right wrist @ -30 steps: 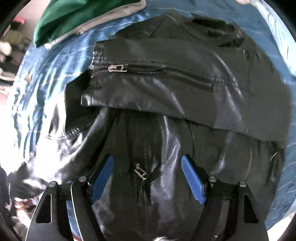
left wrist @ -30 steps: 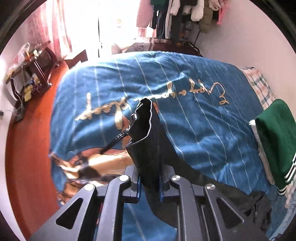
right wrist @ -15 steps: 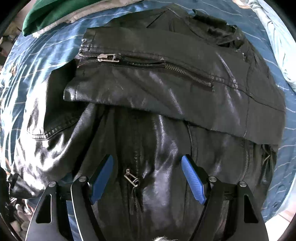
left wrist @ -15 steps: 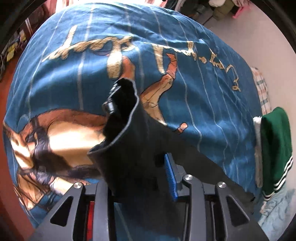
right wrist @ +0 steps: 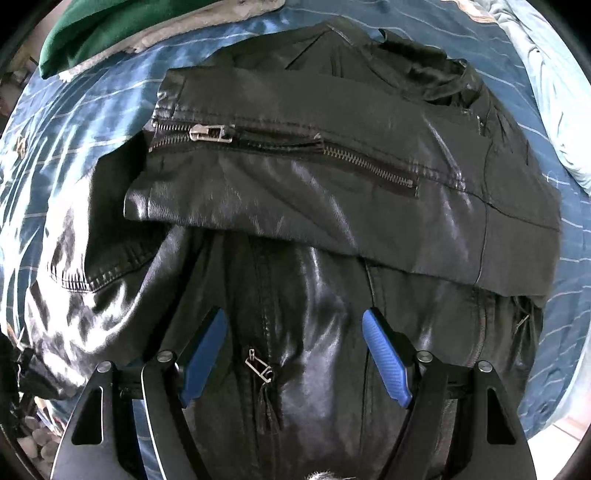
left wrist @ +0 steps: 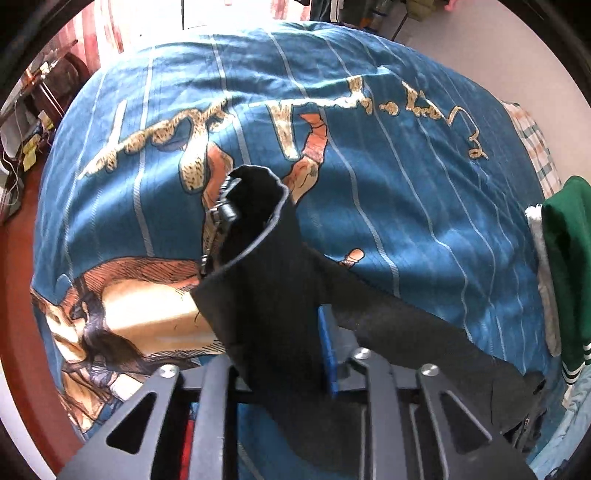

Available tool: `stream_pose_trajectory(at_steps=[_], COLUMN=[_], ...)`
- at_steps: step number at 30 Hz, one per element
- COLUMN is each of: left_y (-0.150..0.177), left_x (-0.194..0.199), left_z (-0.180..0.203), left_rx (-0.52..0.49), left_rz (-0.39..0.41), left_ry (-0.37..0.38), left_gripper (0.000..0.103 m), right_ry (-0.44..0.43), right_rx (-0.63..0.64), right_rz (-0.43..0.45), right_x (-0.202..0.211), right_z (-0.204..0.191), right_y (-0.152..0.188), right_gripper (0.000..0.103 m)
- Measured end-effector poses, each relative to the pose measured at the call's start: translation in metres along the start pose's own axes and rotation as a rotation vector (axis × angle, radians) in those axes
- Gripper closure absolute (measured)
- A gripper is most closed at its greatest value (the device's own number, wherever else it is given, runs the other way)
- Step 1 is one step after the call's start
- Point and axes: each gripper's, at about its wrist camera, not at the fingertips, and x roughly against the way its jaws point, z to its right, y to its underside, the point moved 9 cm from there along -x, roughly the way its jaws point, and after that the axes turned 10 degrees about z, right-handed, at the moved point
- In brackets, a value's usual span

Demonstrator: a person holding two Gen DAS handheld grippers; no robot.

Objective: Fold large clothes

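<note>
A black leather jacket (right wrist: 332,206) lies on the blue bedspread (right wrist: 74,122), one zipped sleeve (right wrist: 280,147) folded across its chest. My right gripper (right wrist: 295,332) is open, its blue pads over the jacket's front zipper. My left gripper (left wrist: 280,332) is shut on the jacket's other sleeve (left wrist: 258,266) and holds its cuff up above the bedspread (left wrist: 406,184); the sleeve trails down to the right toward the jacket body.
A folded green garment (left wrist: 565,266) lies at the bed's right edge, also at the top left of the right wrist view (right wrist: 110,29). A red wooden floor (left wrist: 14,295) and a side table (left wrist: 40,110) lie left of the bed.
My left gripper has lifted and tilted with the sleeve still held, so more of the bed and room shows. My right gripper has edged closer over the jacket, still open.
</note>
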Motion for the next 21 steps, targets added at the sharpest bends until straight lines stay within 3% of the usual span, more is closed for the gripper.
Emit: stream_pose_trajectory(at_steps=[5,10,16,21], left_y=[-0.01,-0.026,-0.016,0.052], left_x=[0.023,0.076,0.159,0.213], left_z=[0.017,0.076,0.188,0.31], left_rx=[-0.099,-0.272,-0.484,-0.68], left_rz=[0.045,0.144,0.243,0.229], left_ry=[-0.013,0.039,0.237,0.447], left_gripper=[0.095,0.098,0.099,0.099], right_ry=[-0.015,-0.031,-0.043,-0.045], right_rx=[-0.022,-0.047,-0.071,-0.204], right_rz=[0.003,0.036,0.085,0.099], right_x=[0.005,0.018,0.04,0.046], right_z=[0.007,0.023,0.056,0.109], right_y=[-0.012,-0.03,-0.055,-0.059], right_gripper=[0.025,0.025,0.025,0.025])
